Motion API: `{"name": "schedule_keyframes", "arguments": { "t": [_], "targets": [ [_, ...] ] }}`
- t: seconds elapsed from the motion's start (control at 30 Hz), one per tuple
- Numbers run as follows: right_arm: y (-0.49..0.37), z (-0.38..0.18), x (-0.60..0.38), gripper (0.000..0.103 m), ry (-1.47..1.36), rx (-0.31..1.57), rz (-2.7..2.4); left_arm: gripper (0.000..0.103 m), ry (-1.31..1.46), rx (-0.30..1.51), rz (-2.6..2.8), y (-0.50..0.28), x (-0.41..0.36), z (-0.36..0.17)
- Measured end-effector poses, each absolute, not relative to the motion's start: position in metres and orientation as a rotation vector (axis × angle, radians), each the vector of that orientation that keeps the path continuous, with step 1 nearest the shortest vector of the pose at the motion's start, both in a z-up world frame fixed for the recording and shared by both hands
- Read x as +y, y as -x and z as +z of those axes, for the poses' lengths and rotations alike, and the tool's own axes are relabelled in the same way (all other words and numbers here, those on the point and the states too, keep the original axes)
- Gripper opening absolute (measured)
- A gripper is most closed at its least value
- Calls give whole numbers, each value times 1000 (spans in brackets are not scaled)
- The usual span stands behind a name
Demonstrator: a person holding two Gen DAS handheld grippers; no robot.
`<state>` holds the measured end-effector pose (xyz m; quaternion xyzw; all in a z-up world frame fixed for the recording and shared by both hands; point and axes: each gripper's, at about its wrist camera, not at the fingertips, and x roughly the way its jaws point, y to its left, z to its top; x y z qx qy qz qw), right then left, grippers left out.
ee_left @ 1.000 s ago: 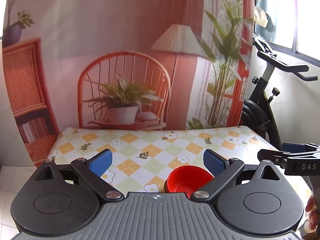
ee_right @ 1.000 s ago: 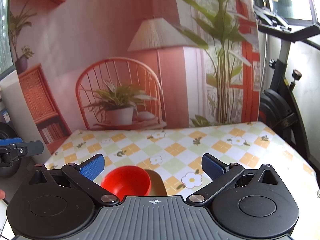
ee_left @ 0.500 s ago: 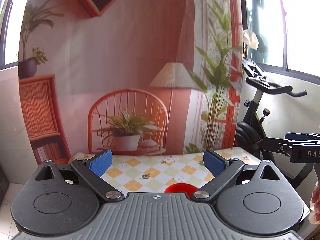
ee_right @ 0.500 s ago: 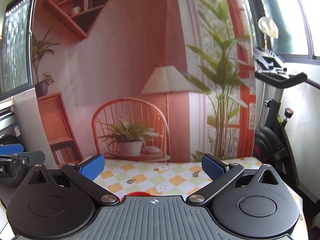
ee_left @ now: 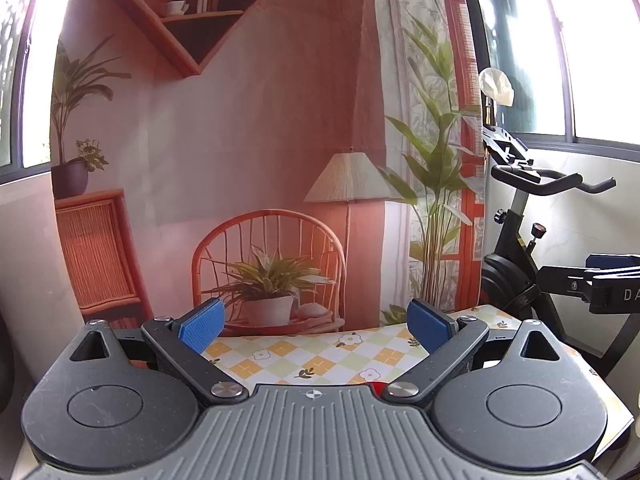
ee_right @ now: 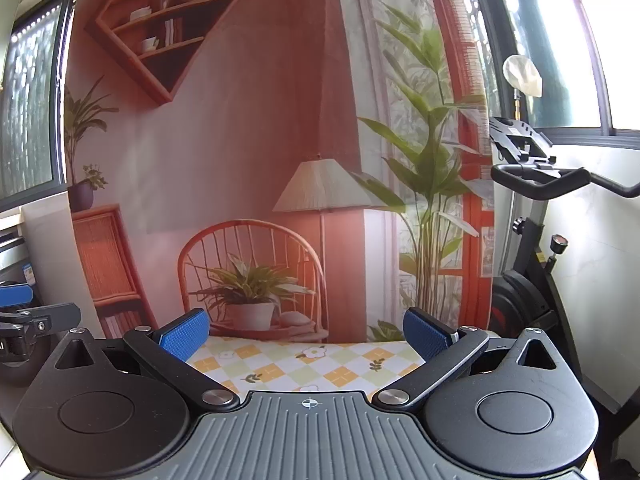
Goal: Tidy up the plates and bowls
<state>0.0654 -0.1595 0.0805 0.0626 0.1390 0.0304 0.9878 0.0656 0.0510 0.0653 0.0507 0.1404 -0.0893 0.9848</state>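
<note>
Only a thin red sliver of the bowl [ee_left: 374, 386] is seen in the left wrist view, low and right of centre, where the rest is hidden behind the gripper body; in the right wrist view it is not visible at all. The near part of the checked tablecloth [ee_left: 320, 360] is likewise cut off by both gripper bodies. The left gripper [ee_left: 316, 324] is held with its jaws spread wide, and nothing is gripped or touched between the blue pads [ee_left: 200, 323]. The right gripper [ee_right: 306, 333] is equally released, with only tablecloth seen between its pads. An exercise bike [ee_right: 528, 272] is partly cropped at the right edge.
</note>
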Motion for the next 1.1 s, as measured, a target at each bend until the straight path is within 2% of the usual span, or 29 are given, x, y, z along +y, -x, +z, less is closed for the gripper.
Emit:
{"name": "schedule_keyframes", "arguments": {
  "t": [1.1],
  "targets": [
    [-66,76,-159,103,-132,296,54,99,-44,316,-220,-73,62,63]
  ]
}}
